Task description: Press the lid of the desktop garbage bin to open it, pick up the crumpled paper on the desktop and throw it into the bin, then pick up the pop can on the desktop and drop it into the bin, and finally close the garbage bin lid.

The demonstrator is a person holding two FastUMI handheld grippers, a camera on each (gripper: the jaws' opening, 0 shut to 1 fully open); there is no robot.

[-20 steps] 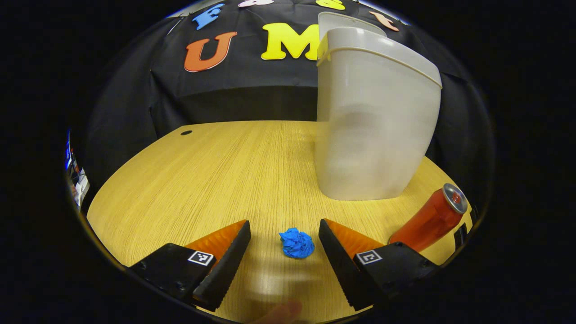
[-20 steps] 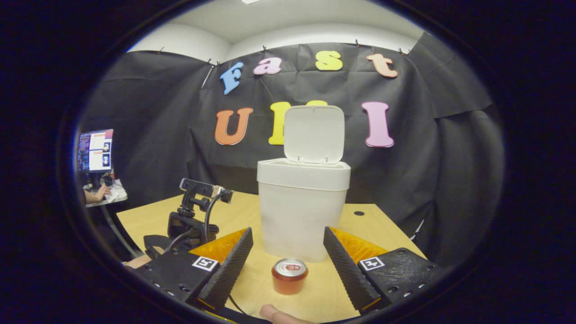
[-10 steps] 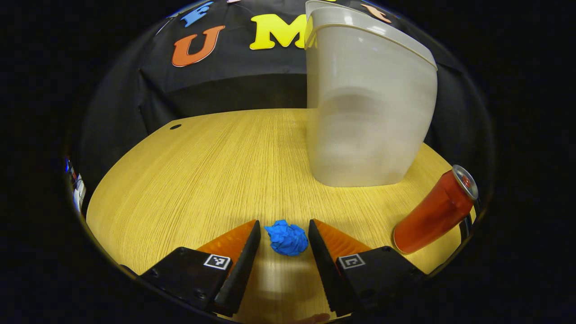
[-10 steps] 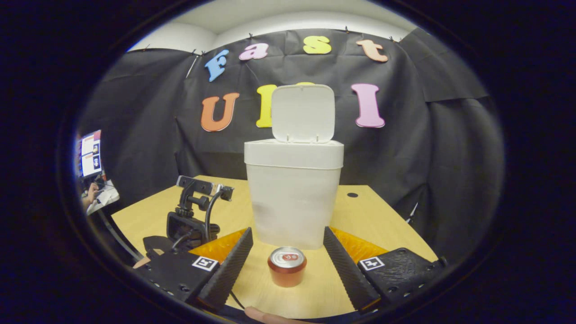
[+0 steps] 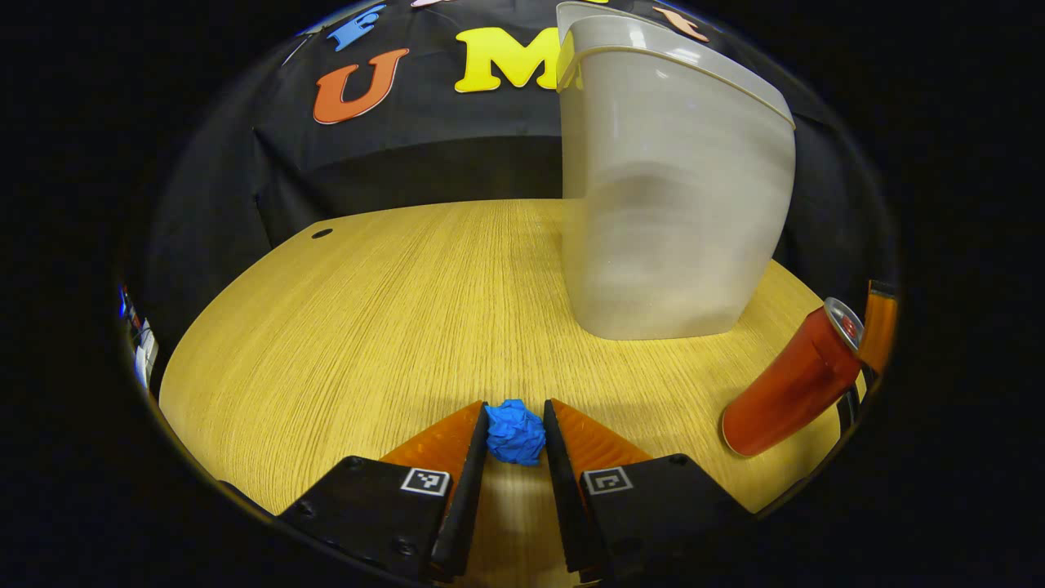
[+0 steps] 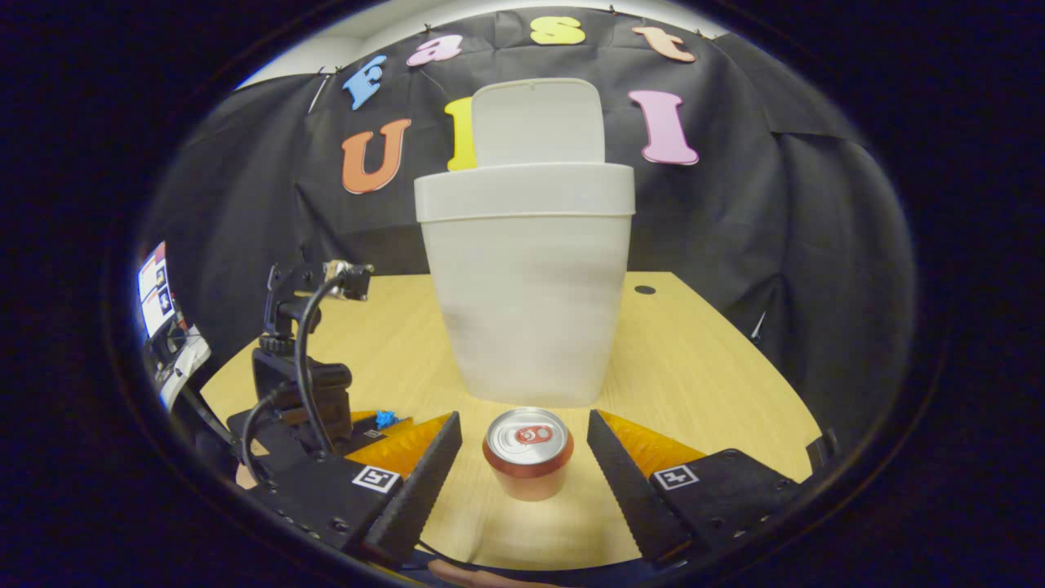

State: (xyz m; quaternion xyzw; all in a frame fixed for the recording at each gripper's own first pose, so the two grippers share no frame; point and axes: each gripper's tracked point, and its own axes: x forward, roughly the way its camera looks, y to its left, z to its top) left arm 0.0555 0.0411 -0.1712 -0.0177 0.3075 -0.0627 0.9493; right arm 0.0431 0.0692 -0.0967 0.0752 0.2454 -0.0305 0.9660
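The blue crumpled paper (image 5: pixel 515 430) lies on the wooden desk, and my left gripper (image 5: pixel 515 406) is shut on it, with both fingers pressing its sides. The white garbage bin (image 5: pixel 678 204) stands just beyond, to the right. Its lid (image 6: pixel 539 122) stands upright and open in the right gripper view. The red pop can (image 6: pixel 528 453) stands upright in front of the bin (image 6: pixel 526 278). My right gripper (image 6: pixel 523 416) is open around the can, with a gap on each side. The can (image 5: pixel 788 384) also shows at the right of the left gripper view. The left gripper (image 6: pixel 326 392) and the paper (image 6: pixel 385 420) sit low on the left.
The desk (image 5: pixel 367 310) has a cable hole (image 5: pixel 322 233) near its far left corner and another cable hole (image 6: pixel 645 290) behind the bin on the right. A monitor (image 6: pixel 155 286) and a second desk stand beyond the desk's left edge.
My left gripper's fingers have closed from wide apart onto the blue paper. My right gripper has dropped lower and moved nearer the can and bin, staying open.
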